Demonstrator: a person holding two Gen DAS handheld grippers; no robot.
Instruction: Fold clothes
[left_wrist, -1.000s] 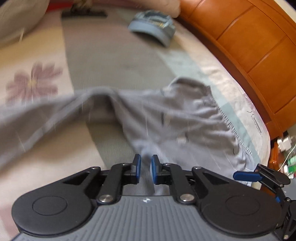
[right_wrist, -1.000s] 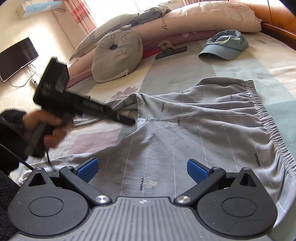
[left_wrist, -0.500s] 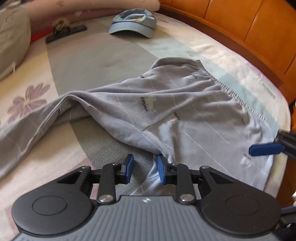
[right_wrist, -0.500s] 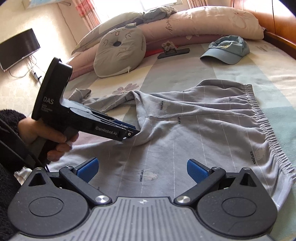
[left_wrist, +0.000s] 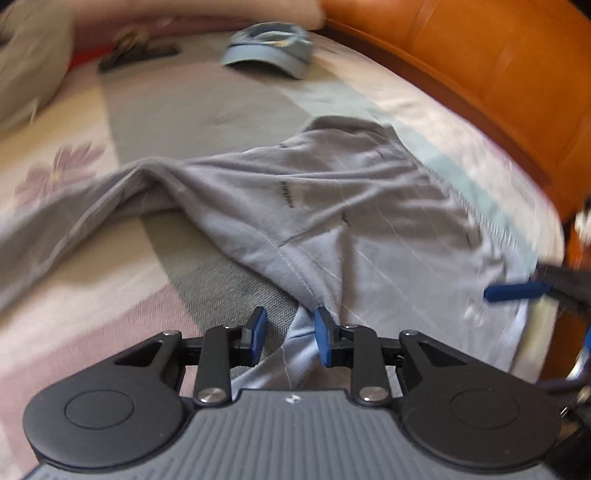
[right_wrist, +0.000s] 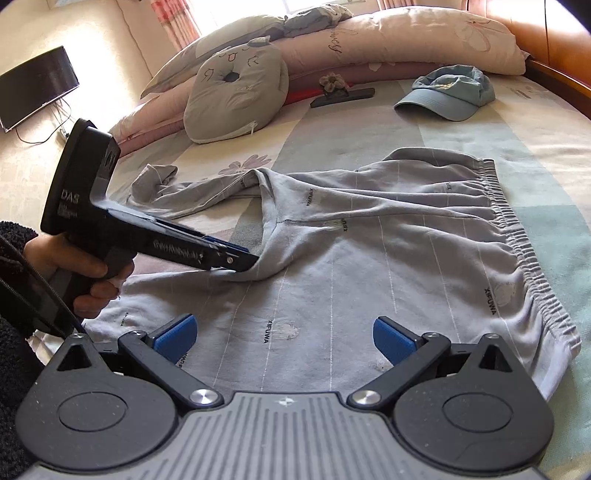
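Observation:
Grey trousers (right_wrist: 388, 254) lie spread on the bed, elastic waistband (right_wrist: 517, 236) to the right, one leg trailing off to the far left. In the left wrist view the trousers (left_wrist: 332, 221) lie just ahead. My left gripper (left_wrist: 289, 332) is open, its pads apart, with the crotch fold of the cloth touching its right pad. It also shows in the right wrist view (right_wrist: 240, 264), low at that fold. My right gripper (right_wrist: 282, 338) is wide open and empty, hovering over the near leg; one blue finger (left_wrist: 517, 291) of it shows in the left wrist view.
A blue cap (right_wrist: 448, 94) lies at the far right of the bed (right_wrist: 369, 122). A grey cushion (right_wrist: 236, 94), pink pillows (right_wrist: 406, 40) and a black strip-like object (right_wrist: 343, 96) line the far side. An orange wooden bed frame (left_wrist: 480, 66) runs on the right. A TV (right_wrist: 37, 86) hangs at left.
My left gripper's pads have spread apart from nearly shut, and it has come down and forward to the crotch fold. The right gripper has stayed wide open above the near leg.

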